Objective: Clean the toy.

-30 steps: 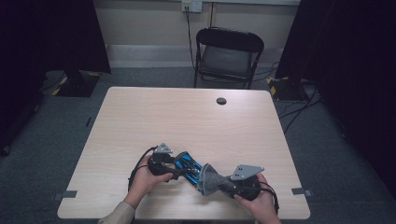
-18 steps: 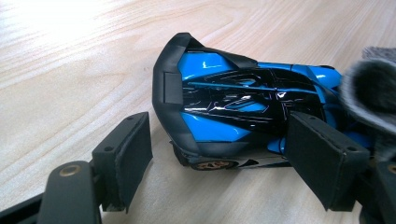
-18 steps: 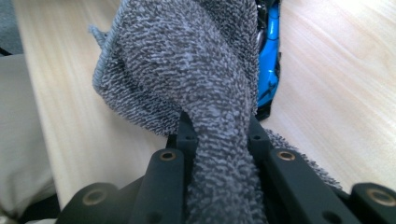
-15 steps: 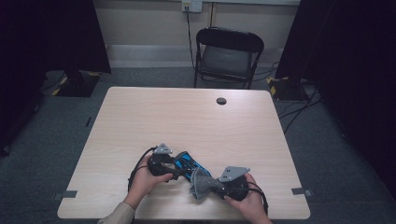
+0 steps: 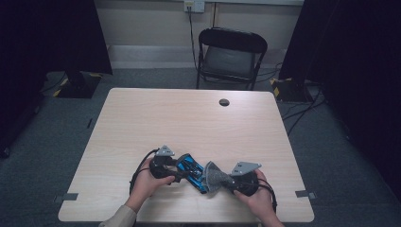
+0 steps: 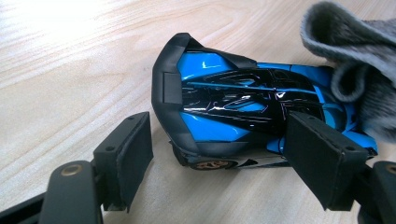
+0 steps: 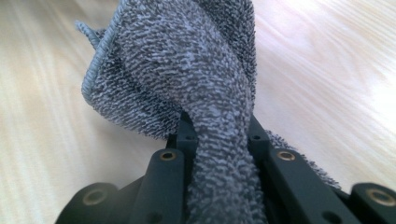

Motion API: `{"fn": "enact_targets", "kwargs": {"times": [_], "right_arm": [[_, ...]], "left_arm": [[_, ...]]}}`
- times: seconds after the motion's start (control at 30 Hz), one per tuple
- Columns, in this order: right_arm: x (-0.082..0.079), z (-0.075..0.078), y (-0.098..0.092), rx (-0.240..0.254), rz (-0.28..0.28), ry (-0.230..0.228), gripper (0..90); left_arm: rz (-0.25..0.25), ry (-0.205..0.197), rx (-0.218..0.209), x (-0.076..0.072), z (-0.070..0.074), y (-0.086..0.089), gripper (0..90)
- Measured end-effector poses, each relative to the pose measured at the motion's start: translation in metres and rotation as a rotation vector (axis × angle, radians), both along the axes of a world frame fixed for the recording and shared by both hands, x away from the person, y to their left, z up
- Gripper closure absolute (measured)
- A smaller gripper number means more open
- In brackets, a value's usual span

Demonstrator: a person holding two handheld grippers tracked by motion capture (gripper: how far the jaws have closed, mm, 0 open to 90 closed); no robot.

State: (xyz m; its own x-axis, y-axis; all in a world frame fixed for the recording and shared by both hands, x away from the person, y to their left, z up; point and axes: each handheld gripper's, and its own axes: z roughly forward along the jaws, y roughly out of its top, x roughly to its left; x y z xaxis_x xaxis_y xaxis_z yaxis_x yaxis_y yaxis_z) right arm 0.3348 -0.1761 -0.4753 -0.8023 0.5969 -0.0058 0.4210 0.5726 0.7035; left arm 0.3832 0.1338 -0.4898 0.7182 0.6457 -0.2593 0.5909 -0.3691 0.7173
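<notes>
A blue and black toy car (image 5: pixel 191 166) lies on the wooden table (image 5: pixel 189 123) near its front edge. My left gripper (image 5: pixel 181 170) straddles the car's (image 6: pixel 224 98) rear with its jaws set wide. In the left gripper view both pads (image 6: pixel 322 158) sit against the car's sides, so the left gripper (image 6: pixel 219 149) is shut on it. My right gripper (image 5: pixel 226 180) is shut on a bunched grey terry cloth (image 5: pixel 214 175). The cloth (image 6: pixel 355 60) rests against the car's front end. In the right gripper view the cloth (image 7: pixel 187 60) rises out of the closed right gripper (image 7: pixel 217 135) and hides what lies beyond.
A small round black grommet (image 5: pixel 224 102) sits near the table's far edge. A black folding chair (image 5: pixel 230 52) stands behind the table. Cables run over the floor at the right. Dark curtains hang on both sides.
The right gripper with the cloth slid left along the car, then came back a little to the right. The left hand and the car stayed still.
</notes>
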Motion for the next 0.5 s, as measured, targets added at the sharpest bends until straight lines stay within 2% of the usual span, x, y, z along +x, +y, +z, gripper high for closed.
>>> {"fn": "enact_targets", "kwargs": {"times": [0.33,0.5], "right_arm": [[0.014,0.001,-0.003,-0.009,-0.026,-0.011,75.1],[0.025,0.015,-0.012,0.013,-0.048,-0.022,75.1]], "left_arm": [[-0.002,-0.005,0.002,0.0,0.0,0.0,23.8],[-0.011,0.004,-0.01,-0.001,-0.001,-0.003,22.8]]}}
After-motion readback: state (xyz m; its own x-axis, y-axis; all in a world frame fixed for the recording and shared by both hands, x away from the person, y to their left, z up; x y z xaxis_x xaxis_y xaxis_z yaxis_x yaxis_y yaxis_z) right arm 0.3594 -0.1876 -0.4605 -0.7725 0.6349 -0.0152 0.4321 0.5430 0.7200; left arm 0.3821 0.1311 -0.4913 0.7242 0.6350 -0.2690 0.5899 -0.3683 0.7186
